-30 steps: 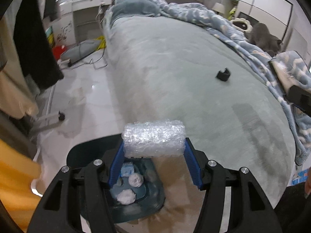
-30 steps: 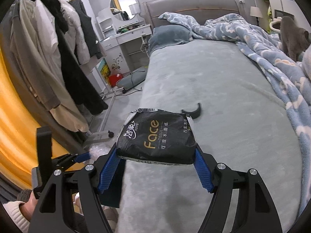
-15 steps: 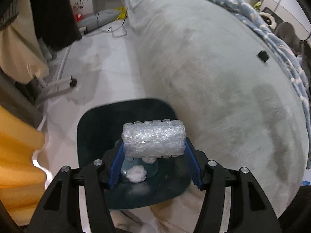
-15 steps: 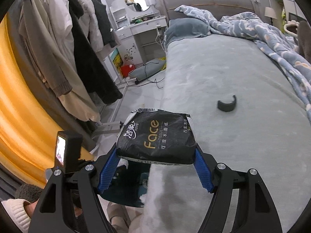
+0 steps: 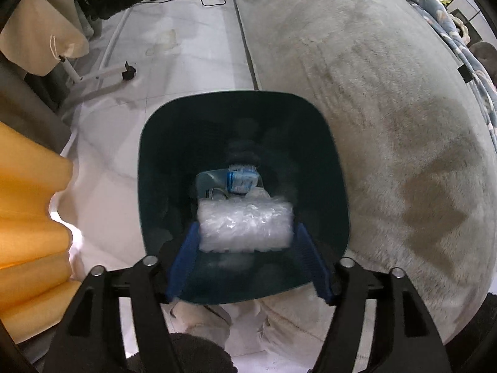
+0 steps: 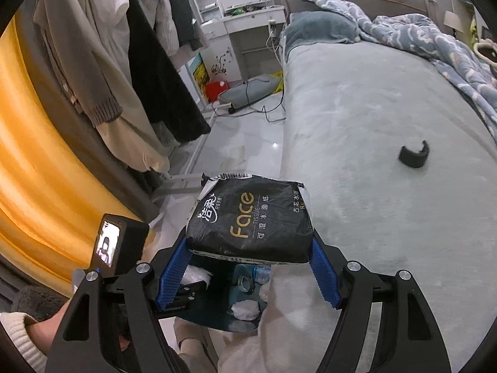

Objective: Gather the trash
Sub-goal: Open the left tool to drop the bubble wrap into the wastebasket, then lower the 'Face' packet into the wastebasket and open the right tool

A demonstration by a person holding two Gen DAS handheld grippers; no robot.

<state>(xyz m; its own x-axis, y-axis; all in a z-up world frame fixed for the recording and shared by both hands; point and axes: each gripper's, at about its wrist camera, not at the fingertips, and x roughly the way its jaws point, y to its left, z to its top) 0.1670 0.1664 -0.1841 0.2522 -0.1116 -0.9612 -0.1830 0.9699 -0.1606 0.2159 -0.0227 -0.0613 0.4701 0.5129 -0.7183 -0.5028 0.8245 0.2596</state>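
Left wrist view first: the left gripper (image 5: 247, 242) points almost straight down into a dark teal trash bin (image 5: 329, 143) that sits on the pale tiled floor (image 5: 186, 56) right up against the side of the bed (image 5: 388, 108). Between its blue fingers (image 5: 183, 261) there's a roll of bubble wrap (image 5: 247, 225), a bit blurred, and the jaws have just been opening, so you can see a sliver of gap on the right side of the roll; the pads aren't pressing it anymore, it's loose between them right over the bin's mouth. Down at the bottom of the bin there's a crumpled blue and white wrapper (image 5: 243, 181) and some clear plastic. An orange curtain (image 5: 28, 217) hangs at the left and the foot of a white clothes rack (image 5: 99, 76) stands on the floor. Right wrist view: the right gripper (image 6: 248, 256) is clamped on a black tissue pack (image 6: 248, 220) with "Face" printed in gold, both blue pads tight against its ends, held up over the bed edge just above the bin (image 6: 217, 317), which peeks out underneath with a white wad and a tape roll inside. The other gripper's camera screen (image 6: 107, 245) shows at lower left with a hand (image 6: 46, 326) behind it. A small black curved piece (image 6: 414, 155) lies on the grey bedspread, well apart from everything, with a blue patterned blanket (image 6: 435, 40) bunched further up and coats (image 6: 139, 62) hanging on the left.
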